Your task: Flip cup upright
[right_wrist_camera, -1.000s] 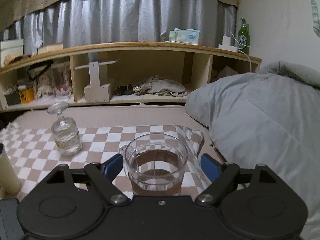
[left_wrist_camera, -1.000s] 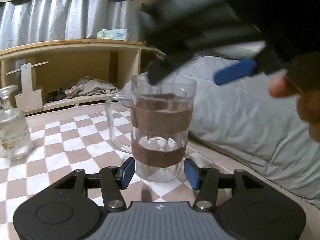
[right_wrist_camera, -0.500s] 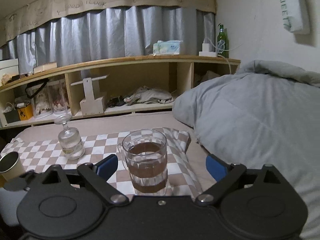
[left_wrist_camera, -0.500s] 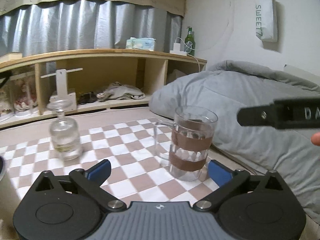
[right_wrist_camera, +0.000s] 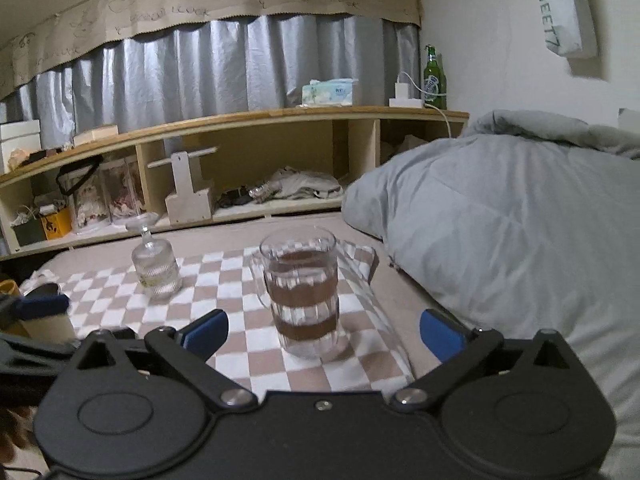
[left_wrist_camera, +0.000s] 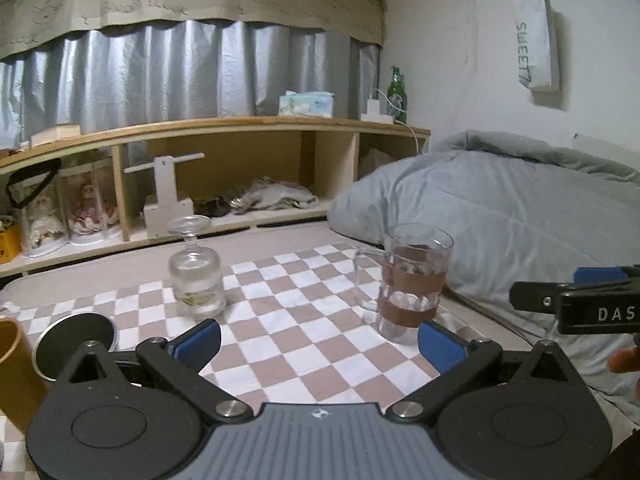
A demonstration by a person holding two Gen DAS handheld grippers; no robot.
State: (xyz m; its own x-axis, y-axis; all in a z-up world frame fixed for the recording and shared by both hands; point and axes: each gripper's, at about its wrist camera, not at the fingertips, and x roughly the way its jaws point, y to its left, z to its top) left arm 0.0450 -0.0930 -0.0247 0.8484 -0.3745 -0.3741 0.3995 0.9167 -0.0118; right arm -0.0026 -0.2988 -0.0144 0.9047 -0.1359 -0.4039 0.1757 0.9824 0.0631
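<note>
Checkered brown-and-white cloth point(right_wrist_camera: 256, 356) is spread under the upright clear glass mug with brown bands point(right_wrist_camera: 303, 296). Both the left gripper point(left_wrist_camera: 318, 344) and right gripper point(right_wrist_camera: 324, 334) are held spread wide, nothing grasped.

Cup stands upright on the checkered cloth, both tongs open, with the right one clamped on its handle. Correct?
Not quite. The right tongs hold nothing: in the right wrist view the cup stands free beyond them. It is upright on the cloth, and the left tongs are open too.

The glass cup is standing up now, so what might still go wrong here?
The cup stands on a soft checkered cloth near its rumpled edge by the blanket, so a nudge might tip it. Both tools, left and right, are open and close by; a careless pull-back might clip the cup or the glass bottle.
</note>
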